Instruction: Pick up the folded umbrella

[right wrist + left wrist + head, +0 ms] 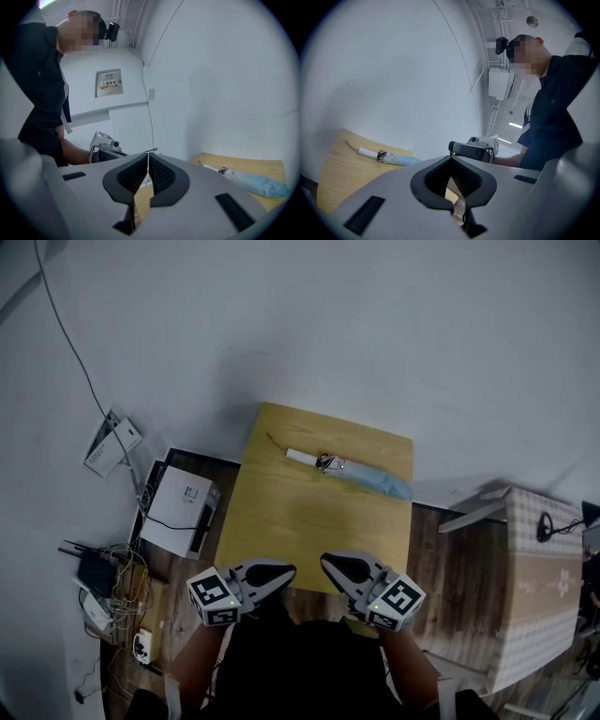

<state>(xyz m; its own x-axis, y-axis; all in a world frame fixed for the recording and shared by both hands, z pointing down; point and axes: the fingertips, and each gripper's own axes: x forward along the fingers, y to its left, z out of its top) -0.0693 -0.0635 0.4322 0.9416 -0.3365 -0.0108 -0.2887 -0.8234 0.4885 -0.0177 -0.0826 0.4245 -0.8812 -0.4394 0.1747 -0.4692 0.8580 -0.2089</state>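
1. Head view: both forearms reach forward from the bottom edge, side by side at the near edge of the table (281, 512). The left gripper (284, 571) and the right gripper (330, 563) point roughly level with their tips angled inward toward each other but apart. Each carries a marker cube at its rear. The person's dark torso is cut off below and hard to make out. The folded umbrella (352, 472) lies slantwise on the far side of the pale wooden top, well apart from both grippers. Its white handle is at the left and its light blue cloth tapers to the right. A white boxy device (178, 507) sits on the dark plank floor at the left, near a tangle of cables (112, 582).

2. Left gripper view: the ribbed black pads of the left gripper (451, 158) meet at their tips, so it is closed with nothing between them. Its smooth grey shells fill the lower frame and hide much of the table (342, 173). Beyond them the right gripper (472, 150) shows only in part. The folded umbrella (389, 158) rests on the wood at the left.

3. Right gripper view: the jaws of the right gripper (148, 156) are pressed together and empty. The left gripper (105, 143) appears past the grey shell, held by a bare forearm. The folded umbrella (251, 182) lies on the table (262, 166) at the right, and its blue cloth looks soft and creased.
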